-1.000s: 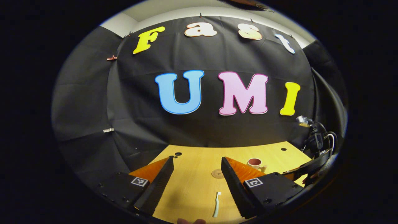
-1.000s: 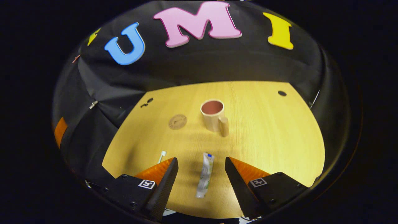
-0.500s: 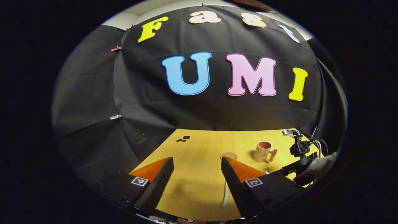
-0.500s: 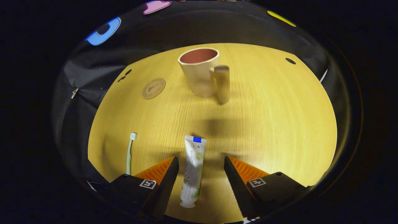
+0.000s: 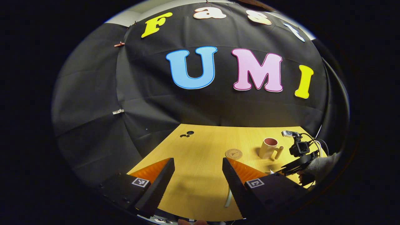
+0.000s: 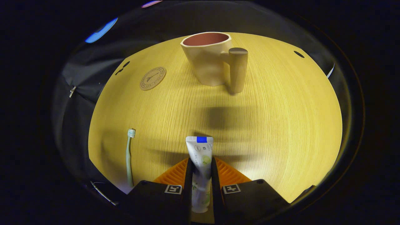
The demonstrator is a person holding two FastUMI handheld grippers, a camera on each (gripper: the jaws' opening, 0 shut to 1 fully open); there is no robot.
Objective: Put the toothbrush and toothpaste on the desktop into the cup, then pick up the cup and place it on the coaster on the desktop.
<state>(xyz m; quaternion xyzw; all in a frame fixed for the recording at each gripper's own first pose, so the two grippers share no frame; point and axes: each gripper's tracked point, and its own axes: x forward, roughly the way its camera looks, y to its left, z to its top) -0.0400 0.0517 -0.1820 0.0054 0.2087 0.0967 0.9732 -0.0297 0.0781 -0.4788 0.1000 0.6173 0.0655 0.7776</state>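
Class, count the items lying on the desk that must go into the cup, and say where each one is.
2. The toothpaste lies between the right gripper's closed fingers; the toothbrush lies to its left, untouched. The cup holds nothing visible.

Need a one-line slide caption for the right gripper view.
Right gripper shut on toothpaste tube, facing the cup.

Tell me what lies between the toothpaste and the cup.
Nothing but bare desktop, crossed by a shadow, as the right gripper view shows. The right gripper is shut on the toothpaste; the cup stands upright straight ahead.
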